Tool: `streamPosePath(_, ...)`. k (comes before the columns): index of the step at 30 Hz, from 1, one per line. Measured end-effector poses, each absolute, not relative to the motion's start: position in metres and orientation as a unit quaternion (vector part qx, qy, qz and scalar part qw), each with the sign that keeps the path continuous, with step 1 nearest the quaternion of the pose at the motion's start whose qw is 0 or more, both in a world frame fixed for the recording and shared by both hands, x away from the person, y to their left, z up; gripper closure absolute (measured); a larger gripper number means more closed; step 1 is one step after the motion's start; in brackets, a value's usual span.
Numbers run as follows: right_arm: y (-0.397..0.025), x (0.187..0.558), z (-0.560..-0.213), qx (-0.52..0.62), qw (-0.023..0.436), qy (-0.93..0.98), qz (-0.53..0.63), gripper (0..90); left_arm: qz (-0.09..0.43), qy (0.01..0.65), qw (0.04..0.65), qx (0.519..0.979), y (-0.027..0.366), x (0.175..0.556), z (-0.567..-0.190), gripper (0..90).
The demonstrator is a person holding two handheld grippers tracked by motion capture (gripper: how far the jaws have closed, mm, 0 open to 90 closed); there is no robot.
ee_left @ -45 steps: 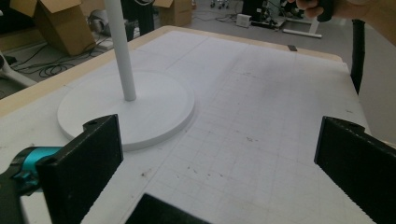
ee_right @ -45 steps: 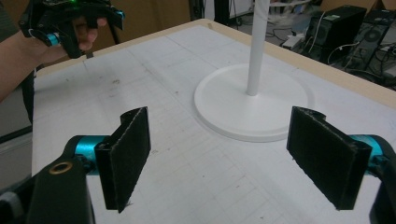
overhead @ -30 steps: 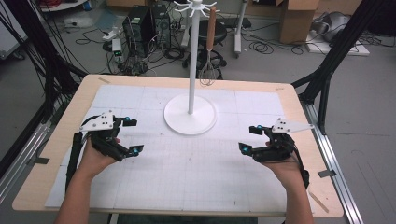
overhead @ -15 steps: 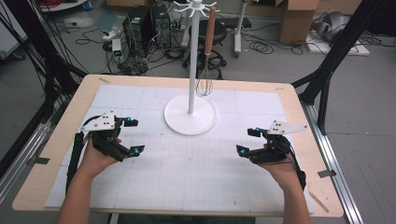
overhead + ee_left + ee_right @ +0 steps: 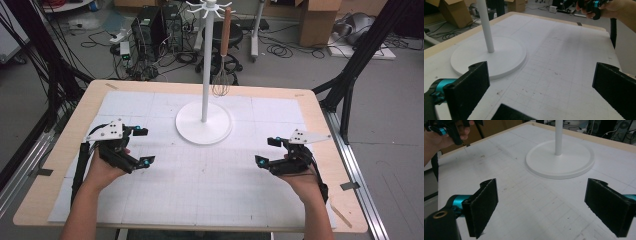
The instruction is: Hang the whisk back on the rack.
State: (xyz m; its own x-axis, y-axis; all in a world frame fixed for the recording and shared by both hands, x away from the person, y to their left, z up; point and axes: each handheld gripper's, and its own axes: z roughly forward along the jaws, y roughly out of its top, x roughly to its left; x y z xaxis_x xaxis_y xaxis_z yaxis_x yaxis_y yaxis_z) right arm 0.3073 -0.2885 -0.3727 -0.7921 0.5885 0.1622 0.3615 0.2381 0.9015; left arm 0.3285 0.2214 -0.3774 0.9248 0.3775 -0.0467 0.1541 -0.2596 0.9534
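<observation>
A white stand (image 5: 203, 124) with a round base and a tall pole rises from the middle of the table; a whisk (image 5: 221, 82) with a wooden handle hangs from one of its top hooks. My left gripper (image 5: 145, 146) hovers open over the mat left of the base, nothing between its jaws. My right gripper (image 5: 266, 151) is open and empty to the right of the base. In the left gripper view my left gripper (image 5: 541, 90) faces the stand's base (image 5: 506, 55), jaws wide apart. In the right gripper view my right gripper (image 5: 546, 207) also looks at the base (image 5: 574, 162).
A white gridded mat (image 5: 210, 190) covers the wooden table (image 5: 320, 107). Beyond the far edge lie cables, computer cases (image 5: 150, 27) and cardboard boxes (image 5: 320, 20) on the floor. Black frame legs (image 5: 360, 55) stand at the table's right and left sides.
My right gripper has drifted a little to the left over the mat. The left gripper has barely moved. Both stay open.
</observation>
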Motion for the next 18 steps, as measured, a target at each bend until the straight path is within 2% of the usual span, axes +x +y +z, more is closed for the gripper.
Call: streamPosePath(18,-0.2852,0.3074,-0.3722,0.304,0.107,0.784,0.531,11.1,0.094,0.167,0.583,0.789,0.2204,0.3281,-0.3777,1.7)
